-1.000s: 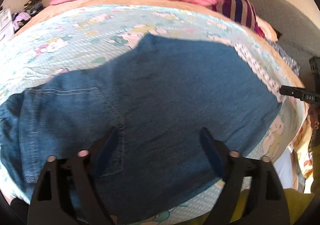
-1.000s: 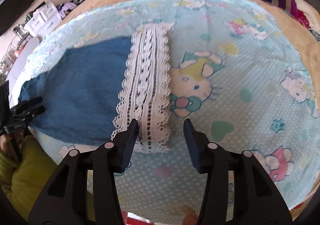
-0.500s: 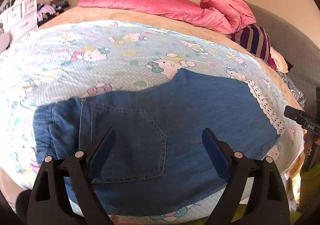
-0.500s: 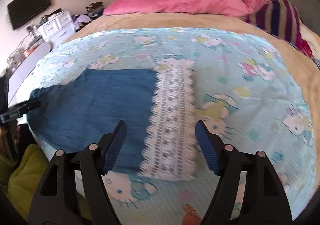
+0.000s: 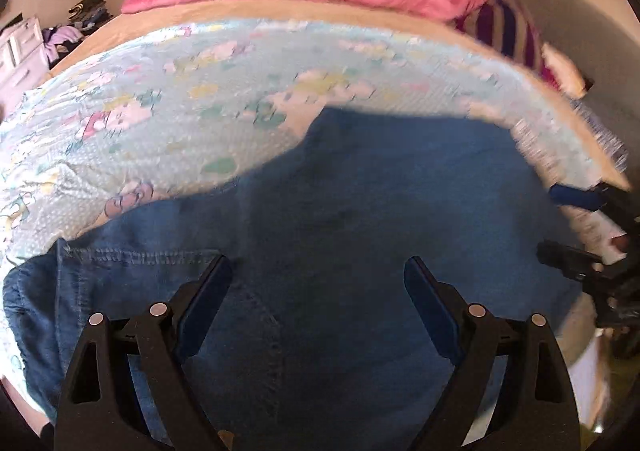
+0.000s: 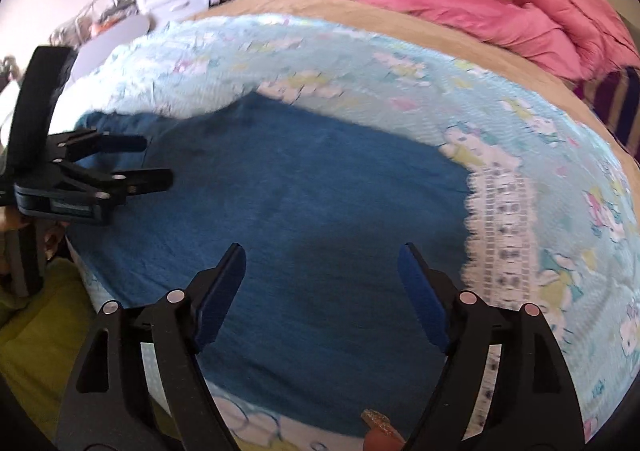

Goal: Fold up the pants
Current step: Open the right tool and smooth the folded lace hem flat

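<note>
Both your grippers, left (image 5: 318,279) and right (image 6: 322,265), have dropped closer over the denim pants (image 5: 360,231), jaws wide and holding nothing; lace cuff (image 6: 502,227) lies rightward on the bedspread (image 6: 320,59).

Two black plastic grippers (image 5: 318,275) (image 6: 322,265) carry blue finger pads (image 6: 222,293), silver rivets (image 5: 476,309), possibly a yellow-green sleeve (image 6: 38,331).

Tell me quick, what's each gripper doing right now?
Left gripper: open, empty, over the jeans.
Right gripper: open, empty, over the jeans.
</note>
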Demonstrator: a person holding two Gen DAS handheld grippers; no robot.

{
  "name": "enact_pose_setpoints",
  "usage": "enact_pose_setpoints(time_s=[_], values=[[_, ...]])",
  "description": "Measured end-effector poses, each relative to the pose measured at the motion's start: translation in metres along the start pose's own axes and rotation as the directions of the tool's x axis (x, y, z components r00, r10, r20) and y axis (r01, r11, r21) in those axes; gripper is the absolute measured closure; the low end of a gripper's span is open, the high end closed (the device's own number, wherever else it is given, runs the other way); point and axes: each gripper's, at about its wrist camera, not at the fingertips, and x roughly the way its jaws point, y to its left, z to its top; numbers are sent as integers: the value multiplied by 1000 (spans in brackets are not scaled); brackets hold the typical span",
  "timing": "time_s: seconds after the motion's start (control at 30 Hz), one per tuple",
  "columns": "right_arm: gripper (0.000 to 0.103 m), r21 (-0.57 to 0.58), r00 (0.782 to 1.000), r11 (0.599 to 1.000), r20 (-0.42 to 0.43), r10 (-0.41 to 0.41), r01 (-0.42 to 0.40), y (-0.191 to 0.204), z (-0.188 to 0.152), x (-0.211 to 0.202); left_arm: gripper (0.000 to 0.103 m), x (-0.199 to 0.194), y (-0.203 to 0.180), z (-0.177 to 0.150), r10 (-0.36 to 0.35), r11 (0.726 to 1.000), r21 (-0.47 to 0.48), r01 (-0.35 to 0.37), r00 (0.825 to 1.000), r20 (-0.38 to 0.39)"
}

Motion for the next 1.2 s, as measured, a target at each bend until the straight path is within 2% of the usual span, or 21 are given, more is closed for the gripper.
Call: enact_pose_setpoints(time_s=[0.1, 0.23, 0.43, 0.63, 0.7, 0.73, 0.93, 1.2], values=[[30, 5, 998, 1000, -56, -25, 25, -2, -7, 15, 15, 7, 5, -9, -8, 1000, 8, 8, 1000, 5], [26, 104, 998, 995, -58, -3, 9, -25, -18, 12, 15, 5, 14, -13, -46, 999, -22, 46, 999, 23], [26, 140, 999, 990, -44, 3, 3, -32, -24, 4, 15, 2, 20, -15, -82, 995, -52, 85, 995, 47], [25, 250, 999, 968, 16, 35, -38, -54, -31, -27, 15, -15, 15, -16, -71, 996, -56, 75, 995, 76], [23, 268, 999, 963, 36, 7, -17, -63, -37, -41, 13, -22, 12, -15, -77, 996, -48, 81, 993, 89], [21, 274, 999, 962, 40, -15, 3, -67, -39, -46, 4, -27, 8, -14, -74, 996, -41, 78, 993, 93], [19, 332, 994, 942, 74, -80, 51, -93, -56, -75, 4, -44, -13, -9, -88, 996, 1, 88, 990, 110], [18, 384, 987, 921, 113, -111, 60, -114, -71, -95, 4, -53, -41, 0, -106, 993, 59, 100, 988, 109]])
